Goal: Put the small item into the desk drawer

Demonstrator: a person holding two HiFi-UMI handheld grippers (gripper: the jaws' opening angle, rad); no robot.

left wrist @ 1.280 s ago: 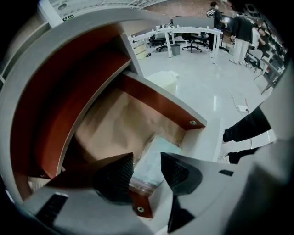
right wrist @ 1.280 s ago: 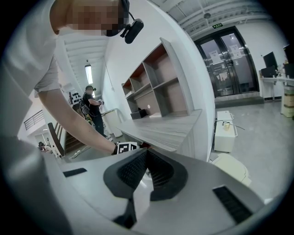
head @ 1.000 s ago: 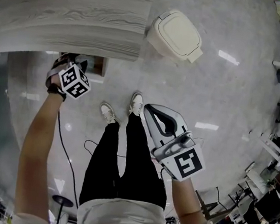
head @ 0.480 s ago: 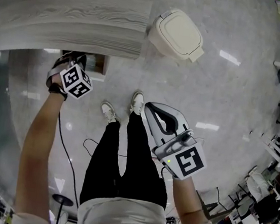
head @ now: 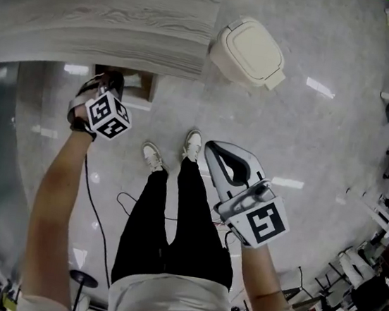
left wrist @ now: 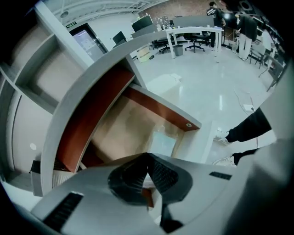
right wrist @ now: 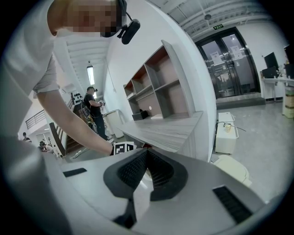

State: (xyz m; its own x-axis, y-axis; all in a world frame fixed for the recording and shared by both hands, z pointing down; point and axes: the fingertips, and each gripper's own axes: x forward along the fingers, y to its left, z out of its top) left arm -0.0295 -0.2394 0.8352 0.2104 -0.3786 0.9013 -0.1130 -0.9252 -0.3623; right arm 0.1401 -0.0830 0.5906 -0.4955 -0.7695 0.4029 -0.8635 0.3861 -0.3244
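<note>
The left tool (left wrist: 148, 158) is clenched: its black ribbed jaws have just been closing and now meet at their tips with nothing between them. It points steeply down over the open drawer (left wrist: 156, 108), which has red-brown wooden walls and a pale tan floor. On that floor, close to the drawer's front wall, lies a pale, flat rectangle (left wrist: 163, 143). It seems to be the small item, but it is too blurred to be sure. It lies clear of the jaws. The drawer juts out from under the grey wood-grain bench (head: 106, 19).

The right tool (right wrist: 146, 152) is also clenched and empty. It is held well apart from the left one, beside the person's black trousers (head: 172, 219) and above the glossy pale floor (head: 311, 131). A cream plastic bin with a closed lid (head: 249, 52) stands on the floor just beside the bench's end.
</note>
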